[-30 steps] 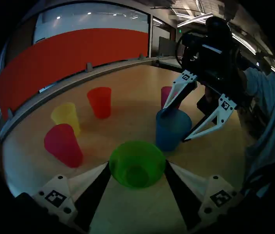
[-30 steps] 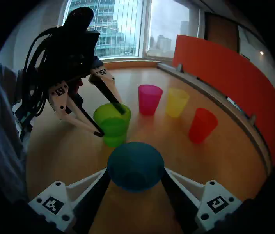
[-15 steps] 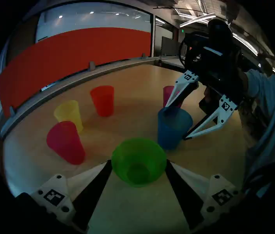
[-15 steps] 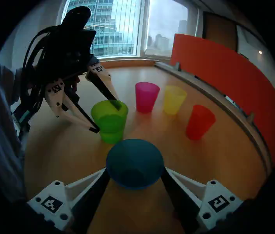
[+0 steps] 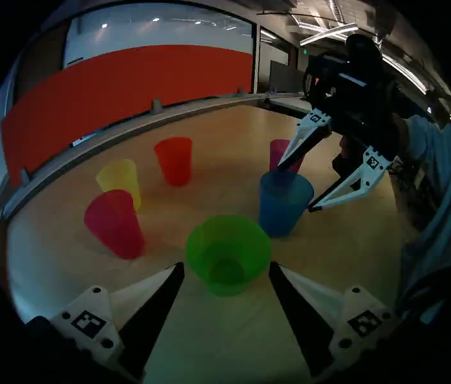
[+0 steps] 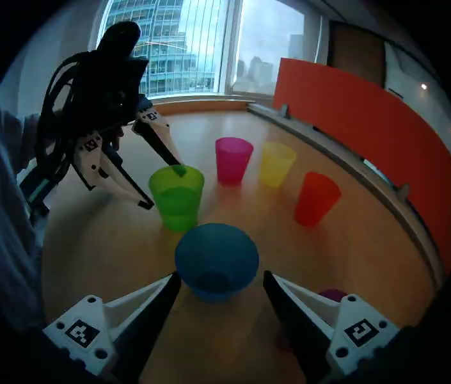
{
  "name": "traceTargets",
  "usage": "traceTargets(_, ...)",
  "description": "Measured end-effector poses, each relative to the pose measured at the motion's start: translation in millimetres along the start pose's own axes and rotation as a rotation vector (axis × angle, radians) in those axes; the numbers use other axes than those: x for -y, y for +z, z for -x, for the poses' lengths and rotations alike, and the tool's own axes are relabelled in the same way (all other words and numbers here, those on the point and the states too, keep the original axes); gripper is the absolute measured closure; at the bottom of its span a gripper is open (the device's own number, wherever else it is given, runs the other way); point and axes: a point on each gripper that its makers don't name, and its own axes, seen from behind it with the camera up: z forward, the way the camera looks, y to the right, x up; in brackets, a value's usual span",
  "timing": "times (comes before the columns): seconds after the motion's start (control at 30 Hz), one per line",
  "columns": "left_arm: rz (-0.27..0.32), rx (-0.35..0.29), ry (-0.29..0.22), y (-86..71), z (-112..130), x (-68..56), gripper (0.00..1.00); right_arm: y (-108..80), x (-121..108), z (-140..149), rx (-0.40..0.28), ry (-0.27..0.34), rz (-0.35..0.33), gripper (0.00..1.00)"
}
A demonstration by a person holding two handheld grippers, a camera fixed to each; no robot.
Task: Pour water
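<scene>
Lower centre, the left hand-held gripper [image 5: 224, 265] stands spread around the green cup [image 5: 228, 246]. The right hand-held gripper [image 6: 220, 275] likewise flanks the blue cup [image 6: 215, 253], seemingly without pressing.

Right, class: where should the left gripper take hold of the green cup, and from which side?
Grip the green cup by its wall just under the rim, coming in level from where the left gripper is, a finger on each side. It stands upright and narrows toward its base, so the wider top should resist slipping through.
</scene>
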Motion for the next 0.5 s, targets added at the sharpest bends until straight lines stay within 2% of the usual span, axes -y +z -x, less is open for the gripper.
traceTargets(0.5,-0.053,-0.031,-0.029,-25.2,-2.2,3.3,0.02,-33.6,-1.5,2.3,-0.039,0.013,0.041,0.0)
